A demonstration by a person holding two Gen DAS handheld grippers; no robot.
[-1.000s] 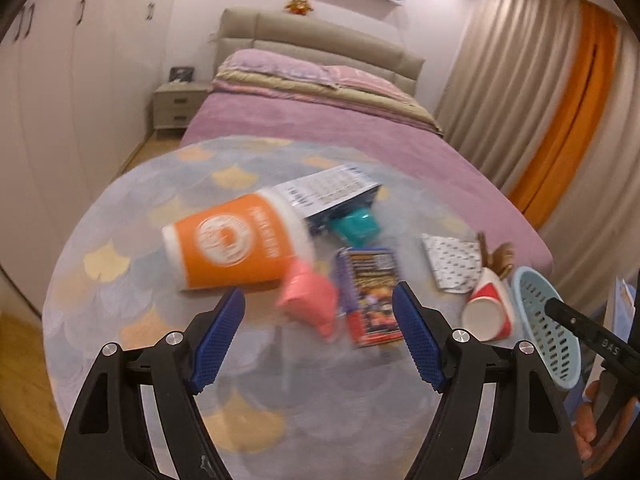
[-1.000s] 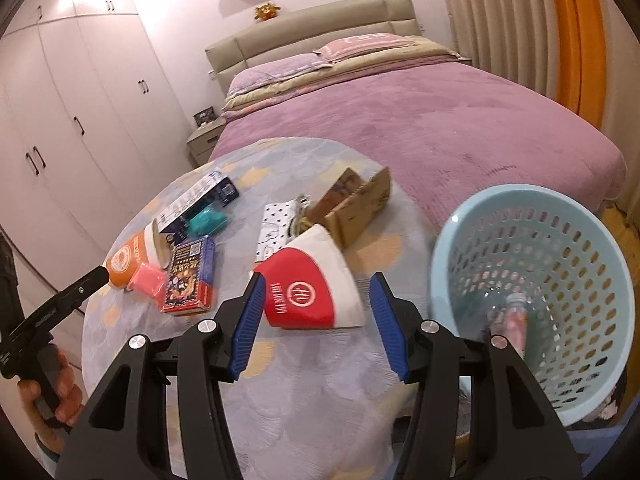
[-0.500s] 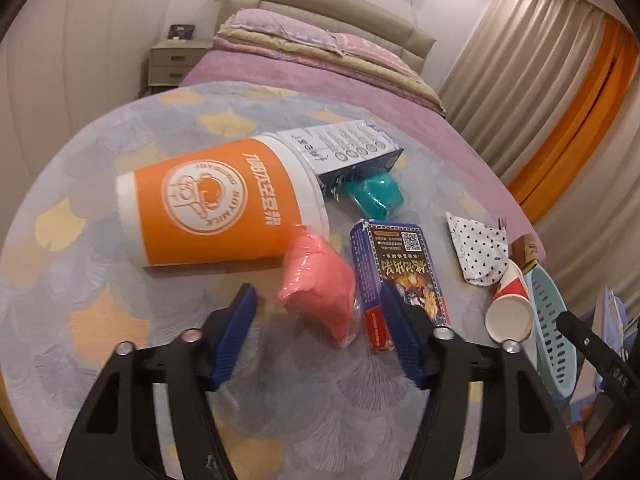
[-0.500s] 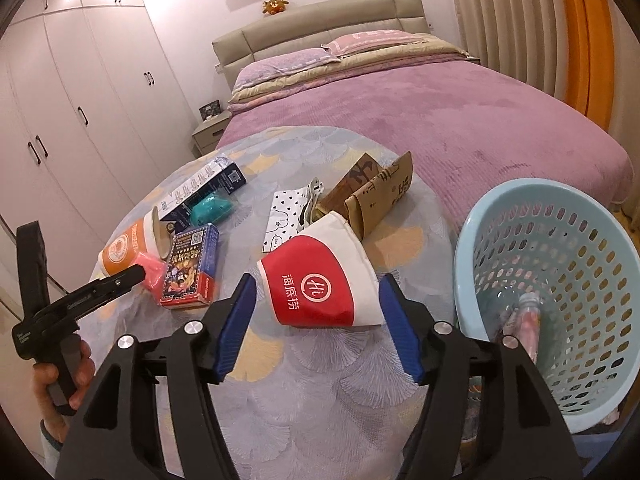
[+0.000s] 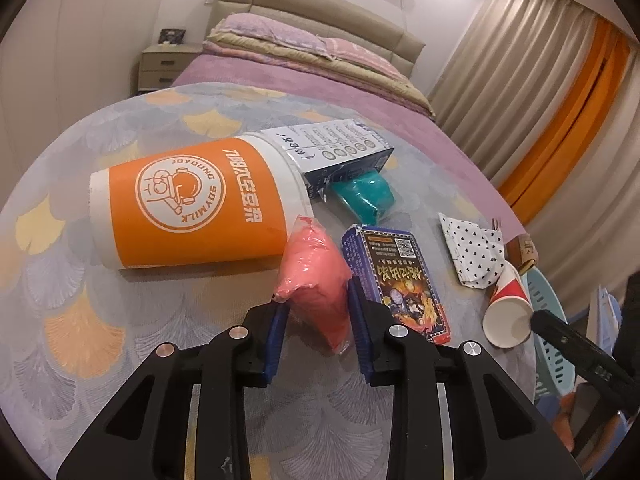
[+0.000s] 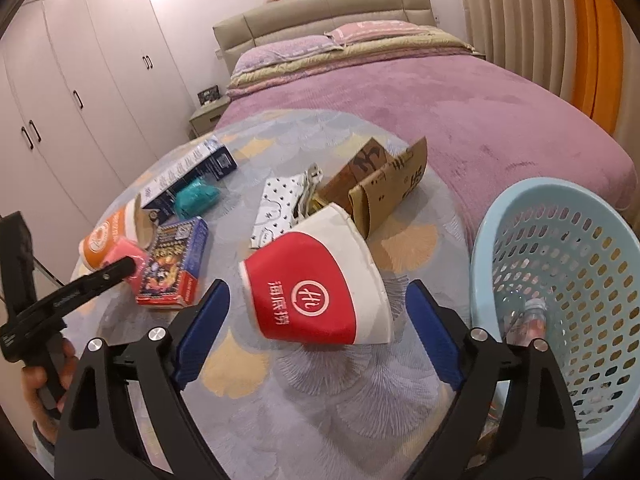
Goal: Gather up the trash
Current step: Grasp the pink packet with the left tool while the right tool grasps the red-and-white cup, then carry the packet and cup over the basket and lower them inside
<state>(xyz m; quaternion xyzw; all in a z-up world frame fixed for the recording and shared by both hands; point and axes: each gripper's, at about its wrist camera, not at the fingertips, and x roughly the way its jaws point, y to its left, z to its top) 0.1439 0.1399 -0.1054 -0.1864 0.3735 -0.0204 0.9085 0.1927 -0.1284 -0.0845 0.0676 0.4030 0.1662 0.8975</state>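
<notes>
Left claw clamped on a pink crumpled packet, blue pads pressing both its sides, packet lying on the round counter just beside a toppled orange paper cup. To the packet's right, touching it, a dark printed carton; beyond the cup, a navy box and a teal wad. Right claw opening, jaws wide to either side of a red-and-white paper cup lying on its side, pads clear of it. Behind that cup, a spotted paper wrapper and folded brown cardboard. At the counter's right edge, a pale blue perforated basket, a small bottle lying inside. Purple bed in the background.
</notes>
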